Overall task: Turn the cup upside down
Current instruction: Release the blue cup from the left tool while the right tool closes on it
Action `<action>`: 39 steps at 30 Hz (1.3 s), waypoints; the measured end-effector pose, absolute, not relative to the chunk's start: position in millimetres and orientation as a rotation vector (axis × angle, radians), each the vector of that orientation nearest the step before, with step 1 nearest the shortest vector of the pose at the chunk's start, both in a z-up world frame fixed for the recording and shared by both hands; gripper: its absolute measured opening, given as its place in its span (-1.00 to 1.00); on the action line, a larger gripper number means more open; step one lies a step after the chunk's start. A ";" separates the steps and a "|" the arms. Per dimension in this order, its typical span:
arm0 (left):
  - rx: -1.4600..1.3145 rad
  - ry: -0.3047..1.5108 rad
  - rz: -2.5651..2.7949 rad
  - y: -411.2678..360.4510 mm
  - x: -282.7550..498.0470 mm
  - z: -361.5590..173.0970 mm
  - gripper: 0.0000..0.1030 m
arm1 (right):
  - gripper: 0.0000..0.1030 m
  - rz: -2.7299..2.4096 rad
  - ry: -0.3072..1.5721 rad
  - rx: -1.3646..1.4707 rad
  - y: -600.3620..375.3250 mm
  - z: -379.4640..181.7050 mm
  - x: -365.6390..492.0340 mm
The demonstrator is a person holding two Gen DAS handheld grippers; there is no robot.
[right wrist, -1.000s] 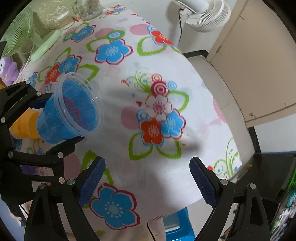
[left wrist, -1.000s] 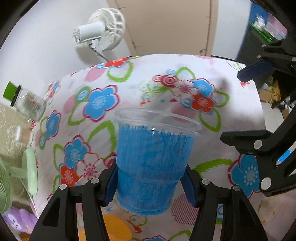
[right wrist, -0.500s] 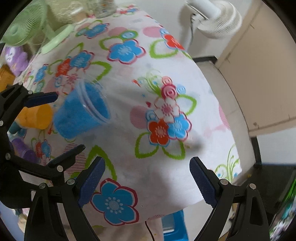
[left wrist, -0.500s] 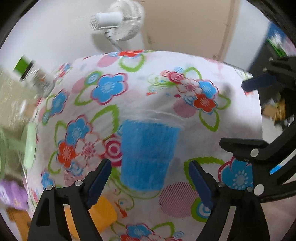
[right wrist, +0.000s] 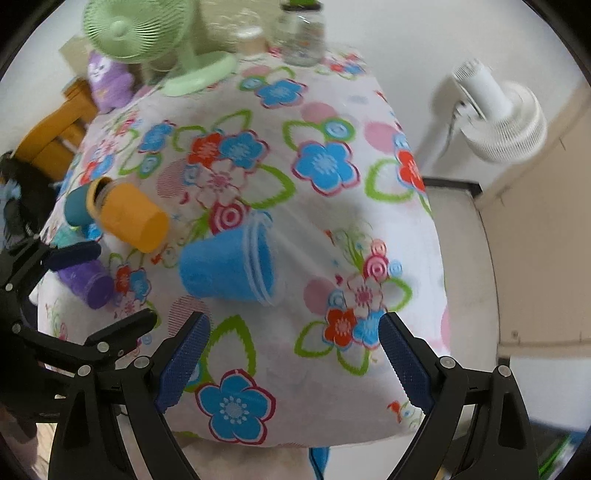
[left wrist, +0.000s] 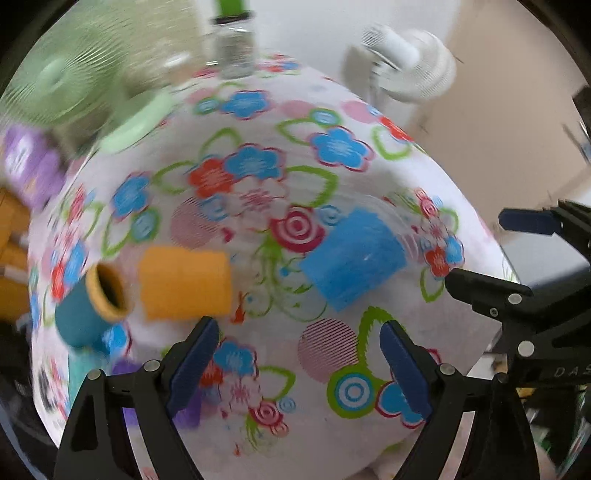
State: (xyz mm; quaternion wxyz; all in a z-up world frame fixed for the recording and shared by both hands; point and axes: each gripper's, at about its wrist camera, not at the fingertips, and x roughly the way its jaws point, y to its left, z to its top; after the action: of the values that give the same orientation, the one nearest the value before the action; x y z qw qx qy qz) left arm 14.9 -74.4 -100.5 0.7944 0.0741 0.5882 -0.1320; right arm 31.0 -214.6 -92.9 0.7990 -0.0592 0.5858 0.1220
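Observation:
The clear plastic cup with a blue liner [right wrist: 229, 269] rests on the flowered tablecloth, tilted, with its wide rim toward the right and its closed base toward the left. It also shows in the left wrist view [left wrist: 351, 264], blurred. My left gripper [left wrist: 295, 365] is open and empty, above the table in front of the cup. My right gripper [right wrist: 291, 365] is open and empty, near the table's front edge below the cup.
An orange cup [right wrist: 129, 218], a teal cup [right wrist: 75, 208] and a purple cup [right wrist: 86, 280] lie to the cup's left. A green desk fan [right wrist: 147, 33], a purple plush toy [right wrist: 107, 81] and a glass jar [right wrist: 301, 33] stand at the back. A white fan [right wrist: 502, 118] is off the table's right edge.
My left gripper has opened and let go of the blue cup, then pulled back and swung left. The cup now rests on the cloth. The right gripper has drawn back slightly.

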 end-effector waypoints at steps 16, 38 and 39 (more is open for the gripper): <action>-0.091 1.285 -0.039 -60.5 -8.2 -101.3 0.92 | 0.82 0.583 1.152 -0.518 -165.8 -88.0 50.0; -0.271 1.386 0.042 -58.2 -14.0 -164.8 0.92 | 0.71 0.933 1.141 -0.950 -113.0 -153.0 56.8; -0.278 1.390 0.049 -57.1 -14.6 -167.2 0.92 | 0.70 0.939 1.129 -0.965 -111.1 -155.4 56.3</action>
State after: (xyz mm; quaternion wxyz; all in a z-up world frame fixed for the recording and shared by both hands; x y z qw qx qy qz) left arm -14.6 -57.1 -167.2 0.7589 -0.1277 0.6382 0.0225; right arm 56.3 -111.1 -155.4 0.6382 -0.4229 0.4944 0.4116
